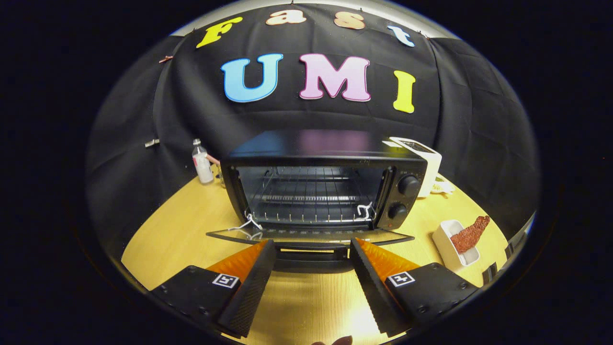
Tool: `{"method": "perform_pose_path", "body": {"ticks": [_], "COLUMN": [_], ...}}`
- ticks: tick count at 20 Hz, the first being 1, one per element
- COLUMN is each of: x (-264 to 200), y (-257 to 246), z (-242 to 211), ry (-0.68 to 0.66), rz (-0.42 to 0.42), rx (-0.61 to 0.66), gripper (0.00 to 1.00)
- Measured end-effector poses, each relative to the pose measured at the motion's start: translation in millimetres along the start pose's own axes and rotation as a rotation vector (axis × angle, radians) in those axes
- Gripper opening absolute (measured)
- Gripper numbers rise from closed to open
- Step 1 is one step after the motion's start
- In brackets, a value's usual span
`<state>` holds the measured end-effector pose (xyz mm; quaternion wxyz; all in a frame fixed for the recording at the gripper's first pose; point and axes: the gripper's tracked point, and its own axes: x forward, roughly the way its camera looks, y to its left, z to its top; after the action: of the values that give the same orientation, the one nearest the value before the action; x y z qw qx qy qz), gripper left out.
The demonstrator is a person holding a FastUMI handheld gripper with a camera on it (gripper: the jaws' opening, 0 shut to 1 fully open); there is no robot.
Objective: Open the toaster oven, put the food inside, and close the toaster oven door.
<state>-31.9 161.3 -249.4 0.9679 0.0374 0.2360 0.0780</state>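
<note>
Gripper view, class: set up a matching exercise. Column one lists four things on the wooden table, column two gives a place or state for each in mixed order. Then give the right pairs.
Things:
1. toaster oven door
2. food
3. bottle
4. gripper

Places or states:
A. sticking out of a white dish, to the right of the oven
B. folded down flat, open
C. fingers apart, either side of the door's handle, holding nothing
D. standing upright at the oven's left rear corner

Pairs: 1-B, 2-A, 3-D, 4-C
</note>
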Motion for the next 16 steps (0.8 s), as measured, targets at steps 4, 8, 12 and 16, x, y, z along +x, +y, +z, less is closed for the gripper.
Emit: {"method": "perform_pose_path", "body": {"ticks": [4, 8, 12, 16], "x": [-1, 5, 2, -11], "y": [0, -7, -7, -16], "z": [-37, -49, -55, -43], "ry": [0.092, 0.134, 0.16, 0.129], "rz": [0.018, 0.004, 0.026, 0.073], "rx": [0.004, 0.015, 0.017, 0.002], "gripper": [0.97, 0.97, 0.97, 0.96]}}
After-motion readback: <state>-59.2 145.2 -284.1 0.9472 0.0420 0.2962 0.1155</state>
